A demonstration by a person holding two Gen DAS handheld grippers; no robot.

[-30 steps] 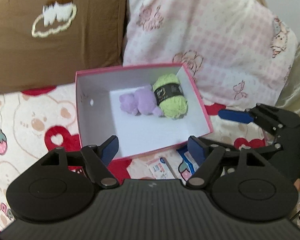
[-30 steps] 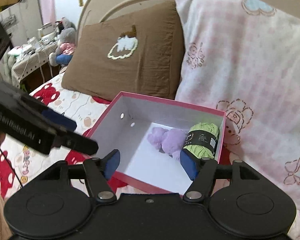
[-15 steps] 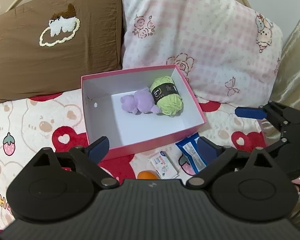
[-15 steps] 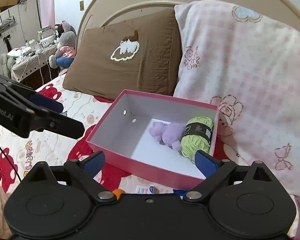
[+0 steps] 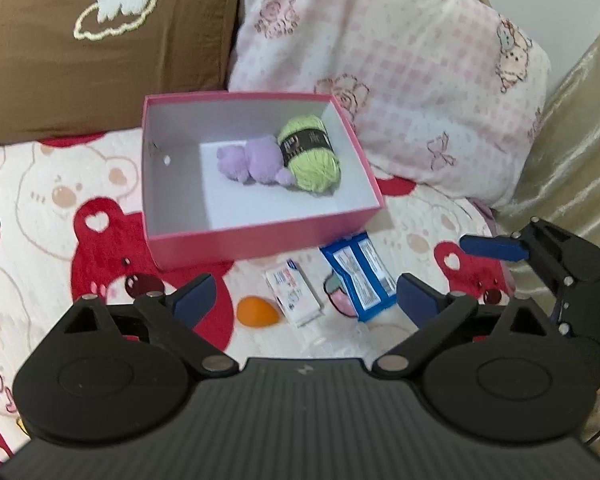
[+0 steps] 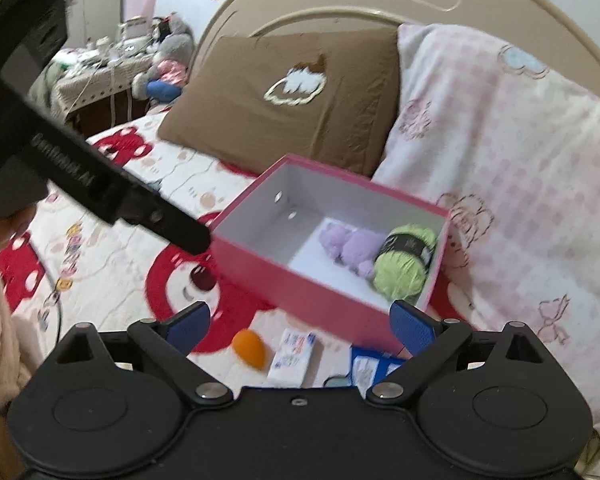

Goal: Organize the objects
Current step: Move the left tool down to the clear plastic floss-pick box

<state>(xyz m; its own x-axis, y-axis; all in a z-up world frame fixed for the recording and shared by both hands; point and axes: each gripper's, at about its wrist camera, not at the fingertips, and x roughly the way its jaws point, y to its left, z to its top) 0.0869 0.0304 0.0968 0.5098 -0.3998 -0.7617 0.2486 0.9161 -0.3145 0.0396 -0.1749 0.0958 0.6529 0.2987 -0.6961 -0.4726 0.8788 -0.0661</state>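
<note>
Bedding with red bears [image 5: 100,236] carries a pink box [image 5: 260,236], which stands open in front of a brown pillow [image 5: 100,40] and a pink checked pillow [image 5: 400,72]. Inside the box, at its far right side, a purple plush toy [image 5: 252,160] lies touching a green yarn ball [image 5: 312,156]. On the cover just before the box lie three loose things in a row: an orange egg-shaped thing [image 5: 256,311], a small white packet [image 5: 294,292] and a blue packet [image 5: 358,276].

The left gripper [image 5: 304,298] is spread wide and holds nothing; it hovers above these three things. The right gripper [image 6: 300,322] is also spread wide and empty.

The left view shows all three loose things fully, and also the right gripper at its right edge beside a golden curtain [image 5: 572,140]. The right view cuts the blue packet behind its own body, but it shows a beige headboard [image 6: 360,4] and, far at the left, a cluttered table [image 6: 100,68] with a plush doll [image 6: 168,68] near it.
</note>
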